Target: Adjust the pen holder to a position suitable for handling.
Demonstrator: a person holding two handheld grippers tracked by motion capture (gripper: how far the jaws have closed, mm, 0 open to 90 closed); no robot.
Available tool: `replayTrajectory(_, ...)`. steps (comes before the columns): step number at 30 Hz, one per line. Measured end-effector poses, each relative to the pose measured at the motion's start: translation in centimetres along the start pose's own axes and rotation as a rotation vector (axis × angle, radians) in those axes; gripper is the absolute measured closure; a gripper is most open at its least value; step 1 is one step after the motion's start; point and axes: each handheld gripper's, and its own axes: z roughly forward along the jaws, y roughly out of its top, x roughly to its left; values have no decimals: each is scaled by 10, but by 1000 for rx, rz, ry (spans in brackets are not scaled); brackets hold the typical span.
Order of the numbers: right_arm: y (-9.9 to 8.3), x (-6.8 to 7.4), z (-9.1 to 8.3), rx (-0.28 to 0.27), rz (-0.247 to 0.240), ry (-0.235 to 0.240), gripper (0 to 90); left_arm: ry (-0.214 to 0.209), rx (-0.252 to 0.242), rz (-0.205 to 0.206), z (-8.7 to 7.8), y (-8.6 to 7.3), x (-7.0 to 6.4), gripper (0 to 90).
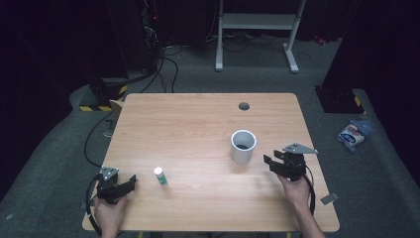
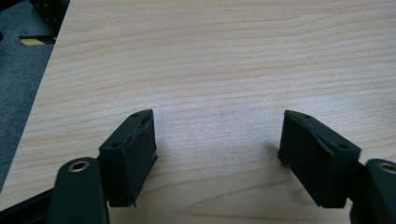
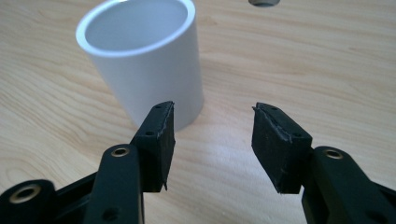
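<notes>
The wooden table (image 1: 198,124) carries two things I care about: a white cylindrical cup (image 1: 243,146) standing upright toward my right side, and a small white-capped bottle with a green body (image 1: 160,176) nearer my left.

My right gripper (image 1: 271,162) sits just beside the cup, off to its right and a little toward me. In the right gripper view the cup (image 3: 149,70) stands ahead and to the left of my jaws, its wall just past the tip of the left-hand jaw, apart from it by a sliver as far as I can tell. Its long axis runs straight up from the table, mouth open at the top; the wall is plain, smooth and matte white, the inside dark at the bottom. My right jaws are spread, with bare wood between them.

My left gripper (image 1: 130,182) rests near the table's near left corner, pointing toward the bottle, which stands upright a short way off to its right. My left jaws (image 2: 217,154) are spread wide too, nothing but table grain between the pads.

I judge the right hand is the nearer one for the cup: it needs a small swing left to bracket the wall. The left is nearer the bottle.
</notes>
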Motion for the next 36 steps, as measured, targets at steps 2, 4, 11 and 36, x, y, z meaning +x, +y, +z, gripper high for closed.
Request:
replayTrajectory(2, 7, -2, 1, -11, 18, 15, 482, 0, 0, 1, 0, 0, 0, 271)
replayTrajectory(4, 9, -2, 1, -14, 23, 17, 482, 1, -1, 3, 0, 0, 0, 271)
replayTrajectory(11, 23, -1, 3, -31, 10, 30, 482, 1, 2, 7, 0, 0, 0, 271)
replayTrajectory(36, 57, 11, 27, -13, -15, 36, 541, 1, -1, 4, 0, 0, 0, 271)
